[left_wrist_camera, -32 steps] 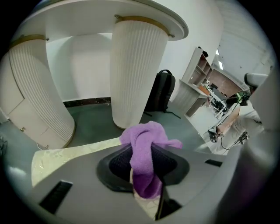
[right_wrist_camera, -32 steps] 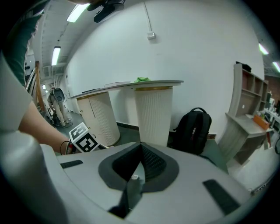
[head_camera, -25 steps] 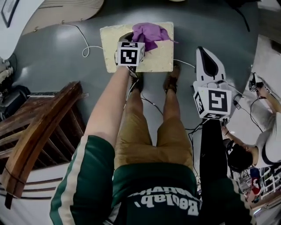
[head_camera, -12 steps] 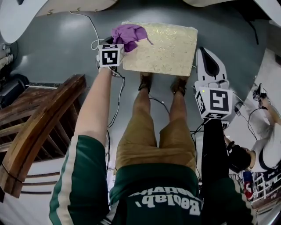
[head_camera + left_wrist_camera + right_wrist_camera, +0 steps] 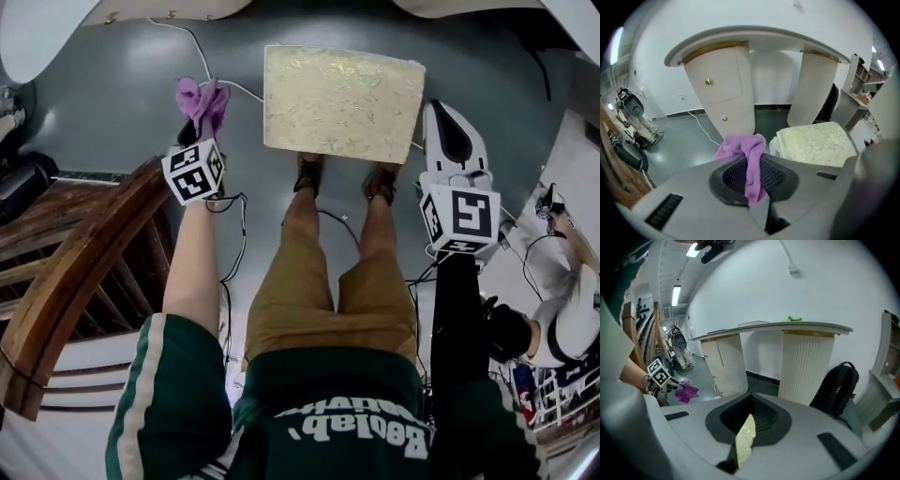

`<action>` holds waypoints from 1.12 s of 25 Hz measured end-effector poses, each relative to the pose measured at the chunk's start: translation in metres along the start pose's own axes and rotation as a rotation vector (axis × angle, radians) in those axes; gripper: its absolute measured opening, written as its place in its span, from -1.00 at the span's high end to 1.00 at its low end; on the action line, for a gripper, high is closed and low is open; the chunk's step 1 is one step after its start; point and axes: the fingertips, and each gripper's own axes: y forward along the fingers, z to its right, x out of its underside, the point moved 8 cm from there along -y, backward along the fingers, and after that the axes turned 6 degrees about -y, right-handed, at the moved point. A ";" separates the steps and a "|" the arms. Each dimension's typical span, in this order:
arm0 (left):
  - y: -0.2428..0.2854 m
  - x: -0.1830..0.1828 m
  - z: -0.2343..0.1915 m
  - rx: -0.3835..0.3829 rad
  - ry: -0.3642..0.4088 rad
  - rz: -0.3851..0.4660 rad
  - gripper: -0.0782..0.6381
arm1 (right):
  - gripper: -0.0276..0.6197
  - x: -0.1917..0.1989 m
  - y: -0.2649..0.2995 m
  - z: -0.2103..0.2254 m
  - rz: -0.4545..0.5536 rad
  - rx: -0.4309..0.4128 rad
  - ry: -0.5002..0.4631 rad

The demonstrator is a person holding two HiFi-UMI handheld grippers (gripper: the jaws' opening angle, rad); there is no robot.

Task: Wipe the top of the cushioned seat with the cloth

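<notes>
The cushioned seat [image 5: 342, 89] is a cream square with a gold pattern, lying on the grey floor just beyond the person's shoes. Its top is bare. My left gripper [image 5: 194, 131] hangs over the floor to the left of the seat, apart from it, shut on the purple cloth [image 5: 200, 97]. In the left gripper view the cloth [image 5: 751, 154] bunches out between the jaws of that gripper [image 5: 757, 165], with the seat [image 5: 815, 143] to the right. My right gripper [image 5: 448, 136] hovers by the seat's right edge, jaws together and holding nothing; only a sliver of seat [image 5: 745, 437] shows past it [image 5: 747, 427].
A dark wooden chair frame [image 5: 75, 272] stands close on the left. A white cable [image 5: 192, 42] runs across the floor behind the cloth. A counter on cream pedestals [image 5: 722, 89] stands beyond. A black backpack [image 5: 834, 385] leans by a pedestal. Another person [image 5: 562, 309] is at the right.
My left gripper has carried the purple cloth leftward off the seat and out over the floor. The seat top now lies uncovered. The right gripper has barely moved.
</notes>
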 end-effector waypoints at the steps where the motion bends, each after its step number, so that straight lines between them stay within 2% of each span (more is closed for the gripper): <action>1: -0.011 -0.003 0.014 0.040 0.011 0.028 0.63 | 0.89 0.002 -0.002 0.002 0.000 0.003 0.002; 4: -0.036 -0.008 0.080 0.210 0.050 0.077 0.63 | 0.89 0.008 -0.009 0.009 0.002 0.009 0.009; 8: -0.052 -0.007 0.193 0.449 0.131 0.107 0.63 | 0.89 0.015 -0.024 0.022 0.003 0.027 0.012; 10: -0.054 -0.006 0.248 0.550 0.129 0.107 0.63 | 0.89 0.021 -0.034 0.031 0.001 0.042 0.021; 13: -0.056 -0.005 0.322 0.672 0.121 0.093 0.63 | 0.89 0.031 -0.051 0.046 -0.001 0.060 0.027; 16: -0.045 0.001 0.378 0.745 0.160 0.047 0.63 | 0.89 0.041 -0.067 0.061 0.000 0.088 0.045; 18: -0.027 0.015 0.400 0.749 0.178 -0.027 0.63 | 0.89 0.048 -0.077 0.069 -0.002 0.106 0.057; 19: -0.014 0.027 0.403 0.726 0.173 -0.083 0.63 | 0.89 0.052 -0.081 0.072 -0.004 0.112 0.061; 22: 0.023 0.067 0.383 0.599 0.086 -0.260 0.63 | 0.89 0.061 -0.091 0.080 -0.010 0.125 0.068; 23: 0.030 0.074 0.372 0.579 0.044 -0.280 0.62 | 0.89 0.063 -0.094 0.081 -0.012 0.129 0.071; 25: 0.032 0.076 0.350 0.560 -0.010 -0.266 0.62 | 0.89 0.066 -0.097 0.082 -0.012 0.131 0.074; 28: 0.035 0.069 0.307 0.475 -0.026 -0.226 0.62 | 0.89 0.065 -0.094 0.081 -0.009 0.122 0.065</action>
